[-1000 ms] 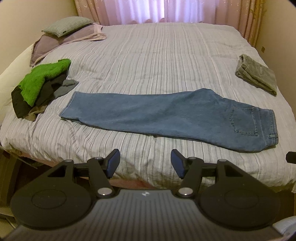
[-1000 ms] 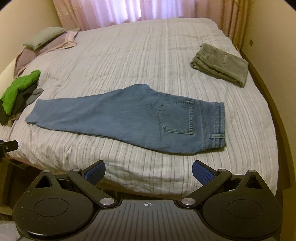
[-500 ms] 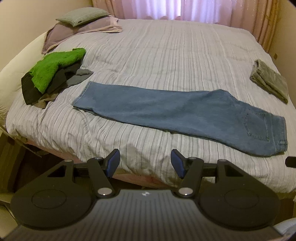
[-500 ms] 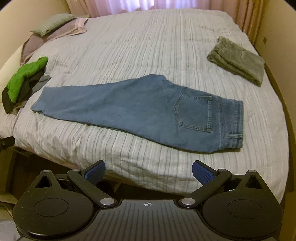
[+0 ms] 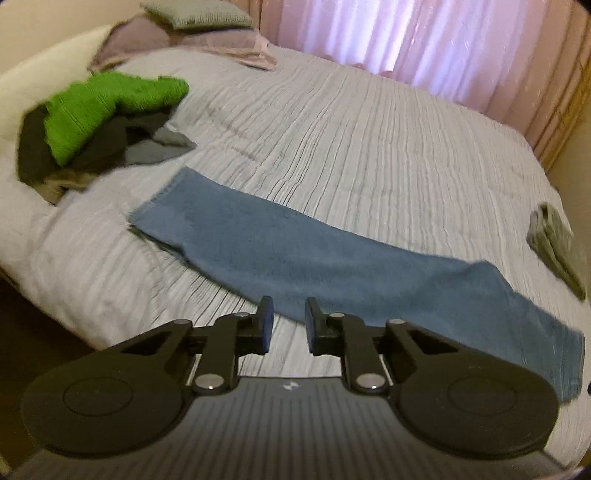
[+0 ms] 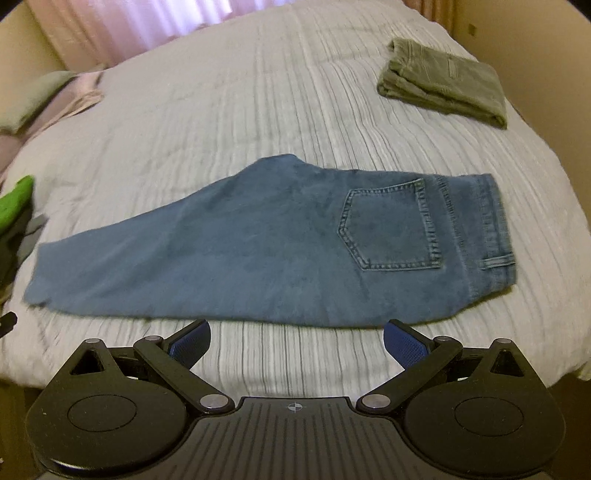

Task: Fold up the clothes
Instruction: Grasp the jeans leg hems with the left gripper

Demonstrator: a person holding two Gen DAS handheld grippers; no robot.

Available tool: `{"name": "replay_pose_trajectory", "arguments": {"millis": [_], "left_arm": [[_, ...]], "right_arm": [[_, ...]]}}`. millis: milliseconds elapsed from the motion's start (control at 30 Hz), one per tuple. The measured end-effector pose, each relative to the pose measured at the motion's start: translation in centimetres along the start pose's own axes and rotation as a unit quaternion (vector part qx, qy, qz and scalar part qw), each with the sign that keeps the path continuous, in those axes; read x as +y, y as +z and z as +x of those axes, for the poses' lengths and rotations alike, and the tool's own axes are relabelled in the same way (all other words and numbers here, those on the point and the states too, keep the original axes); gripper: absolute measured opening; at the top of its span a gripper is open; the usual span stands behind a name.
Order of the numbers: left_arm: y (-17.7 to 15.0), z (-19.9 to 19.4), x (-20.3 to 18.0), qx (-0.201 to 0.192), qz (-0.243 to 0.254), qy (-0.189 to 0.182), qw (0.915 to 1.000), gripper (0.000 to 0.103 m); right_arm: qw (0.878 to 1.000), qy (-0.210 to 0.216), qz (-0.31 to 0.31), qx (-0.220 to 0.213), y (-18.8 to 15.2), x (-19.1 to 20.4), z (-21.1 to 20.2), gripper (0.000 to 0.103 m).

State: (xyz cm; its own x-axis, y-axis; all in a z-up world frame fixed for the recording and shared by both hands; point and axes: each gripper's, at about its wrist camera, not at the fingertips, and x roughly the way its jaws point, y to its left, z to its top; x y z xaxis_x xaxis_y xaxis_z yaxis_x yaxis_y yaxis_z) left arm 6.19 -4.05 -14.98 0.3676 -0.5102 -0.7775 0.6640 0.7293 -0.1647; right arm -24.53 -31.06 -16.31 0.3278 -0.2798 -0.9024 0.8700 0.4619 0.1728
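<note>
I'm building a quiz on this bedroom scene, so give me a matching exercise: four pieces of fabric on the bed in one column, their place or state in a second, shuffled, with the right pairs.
Things:
1. blue jeans
2. olive trousers
3. green garment
4. grey pillow

Places or states:
A. on top of a dark, unfolded heap
B. laid flat, one back pocket showing
C. at the head of the bed, on a mauve pillow
D. folded, near the bed's right edge

Pairs: 1-B, 2-D, 3-A, 4-C
</note>
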Motion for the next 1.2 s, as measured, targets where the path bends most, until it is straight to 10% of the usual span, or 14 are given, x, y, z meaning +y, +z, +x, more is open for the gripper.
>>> {"name": "replay_pose_trajectory", "arguments": {"millis": [433,667,1033,1200], "left_arm": [[-0.4,19.7,13.0,-0.062,-0.054,0.038,0.9959,0.004],[-2.7,20.1,18.0,-0.124,-0.076,-0.041,0.9885,0.003],[-5.9,19.5,23.1,-0.065,-0.256,-0.171,0.9494,0.002],[-5.9,20.0,24.7,-0.053,-0.337,-0.221,0.9134,0.017]], "right_arm": [[0.995,-0.004,0.019,-0.099,-2.5,-0.1,13.4,0.102],[0.982,-0.002,0.06,-0.179,-8.6,-0.9,13.7,0.102],[0.974,-0.04,0.092,-0.203,-15.8,4.6,8.0,0.102],[0.974,-0.023,0.04,-0.22,-14.9,8.5,7.8,0.102]]}}
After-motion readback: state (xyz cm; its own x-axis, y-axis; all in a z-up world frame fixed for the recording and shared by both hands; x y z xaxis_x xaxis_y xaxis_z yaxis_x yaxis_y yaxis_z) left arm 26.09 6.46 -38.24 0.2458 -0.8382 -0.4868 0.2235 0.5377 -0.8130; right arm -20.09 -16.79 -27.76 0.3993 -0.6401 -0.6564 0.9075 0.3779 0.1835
